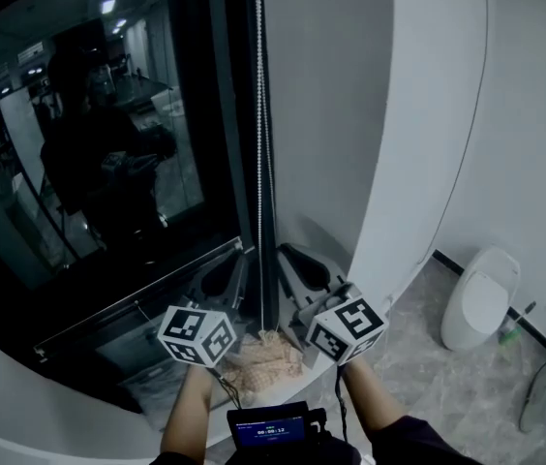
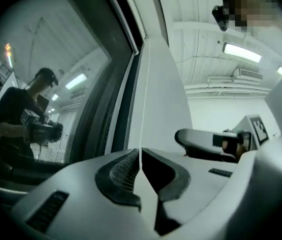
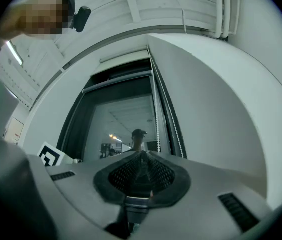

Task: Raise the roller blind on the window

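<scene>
Left gripper (image 2: 141,153): your jaws pinch the bead chain (image 2: 144,94).
Right gripper (image 3: 142,156): your jaws pressed together, empty.
Chain top: cut off by head view's edge.

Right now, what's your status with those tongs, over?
Left tongs shut on bead chain. Right tongs shut, off it. Nothing in the way.

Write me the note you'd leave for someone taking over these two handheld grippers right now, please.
Left gripper: shut on the bead chain, which hangs at the right edge of the window.
Right gripper: shut, empty, beside the left one.
Done: chain gripped; the glass in view is uncovered, but the blind itself can't be made out.
To do: probably pull the chain hand over hand until the blind is fully up.
</scene>
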Tool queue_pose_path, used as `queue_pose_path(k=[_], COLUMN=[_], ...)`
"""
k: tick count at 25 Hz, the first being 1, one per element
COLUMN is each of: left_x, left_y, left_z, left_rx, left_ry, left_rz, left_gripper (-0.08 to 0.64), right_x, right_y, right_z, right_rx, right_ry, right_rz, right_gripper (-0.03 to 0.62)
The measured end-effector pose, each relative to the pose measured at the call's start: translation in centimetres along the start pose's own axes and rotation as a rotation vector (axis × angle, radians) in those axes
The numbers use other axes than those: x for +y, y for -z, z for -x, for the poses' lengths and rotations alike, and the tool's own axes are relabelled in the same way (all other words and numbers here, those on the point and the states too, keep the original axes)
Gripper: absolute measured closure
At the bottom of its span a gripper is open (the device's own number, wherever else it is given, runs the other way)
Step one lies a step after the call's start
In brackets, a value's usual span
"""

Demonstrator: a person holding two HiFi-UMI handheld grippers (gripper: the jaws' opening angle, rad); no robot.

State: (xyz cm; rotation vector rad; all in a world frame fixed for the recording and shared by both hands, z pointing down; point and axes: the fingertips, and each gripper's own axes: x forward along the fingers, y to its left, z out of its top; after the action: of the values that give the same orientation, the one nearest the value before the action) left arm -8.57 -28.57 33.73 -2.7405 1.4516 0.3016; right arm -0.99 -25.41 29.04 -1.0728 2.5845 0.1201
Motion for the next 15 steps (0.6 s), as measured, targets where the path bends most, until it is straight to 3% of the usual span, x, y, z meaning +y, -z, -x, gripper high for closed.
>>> queue_pose_path(k=[5, 10, 15], left_x=[-2.7, -3.2, -3.4], left_y=[-4.4, -5.3, -5.3], left_z=[0.7, 1.0, 0.8], left_rx=[-0.056, -0.074, -0.073], left_ry=[0.031, 0.038, 0.045], left_rz=[-0.083, -0.103, -0.107], left_gripper=[0.546, 0.546, 0.546], right_x=[1.2, 1.6, 1.6], right_y=[-1.4, -2.2, -2.2], right_z=[-0.6, -1.1, -1.1], right_rx=[-0.029, -0.017, -0.008], right_ry=[-0.035, -0.016, -0.016], right_rz=[0.02, 0.083, 0.078], right_gripper=[0.577, 0.584, 0.584])
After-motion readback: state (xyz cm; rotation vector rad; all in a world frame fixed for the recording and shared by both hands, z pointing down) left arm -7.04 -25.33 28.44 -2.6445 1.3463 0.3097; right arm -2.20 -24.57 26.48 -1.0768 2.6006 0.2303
